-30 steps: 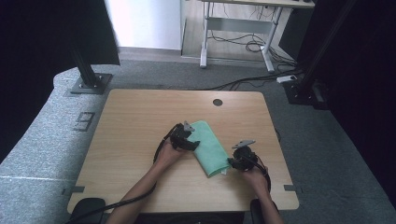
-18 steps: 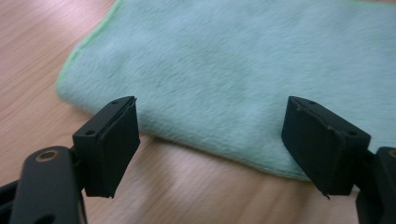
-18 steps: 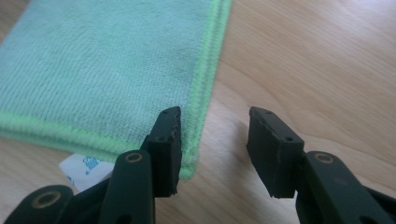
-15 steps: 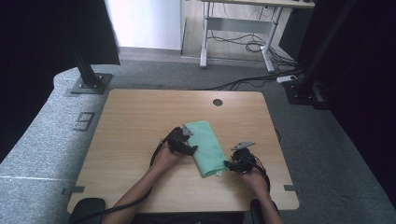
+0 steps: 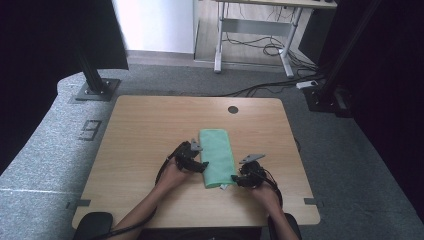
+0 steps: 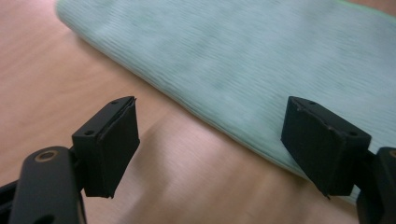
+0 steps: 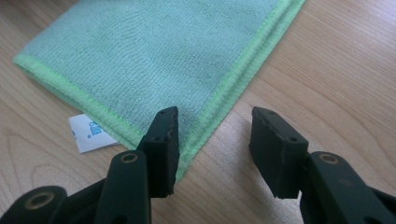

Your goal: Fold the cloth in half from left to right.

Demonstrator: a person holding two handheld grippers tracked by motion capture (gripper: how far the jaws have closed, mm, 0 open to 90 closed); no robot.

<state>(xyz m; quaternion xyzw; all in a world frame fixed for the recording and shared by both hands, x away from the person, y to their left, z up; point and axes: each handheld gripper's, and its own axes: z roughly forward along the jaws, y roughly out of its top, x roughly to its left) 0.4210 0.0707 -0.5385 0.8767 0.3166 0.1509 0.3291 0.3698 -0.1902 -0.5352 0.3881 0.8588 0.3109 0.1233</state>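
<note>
A folded green cloth lies on the wooden table, its long side running away from the person. My left gripper sits at the cloth's left folded edge, jaws wide open with bare wood between them and one jaw over the cloth. My right gripper is at the cloth's near right corner, jaws open and straddling the stitched hem. A white label sticks out from under the cloth's near edge.
A round cable hole is set near the table's far edge. Beyond the table stand a white desk frame with cables and black stand bases on grey floor.
The cloth has turned from slanted to nearly straight along the table. Both grippers have stayed at its left side and near right corner.
</note>
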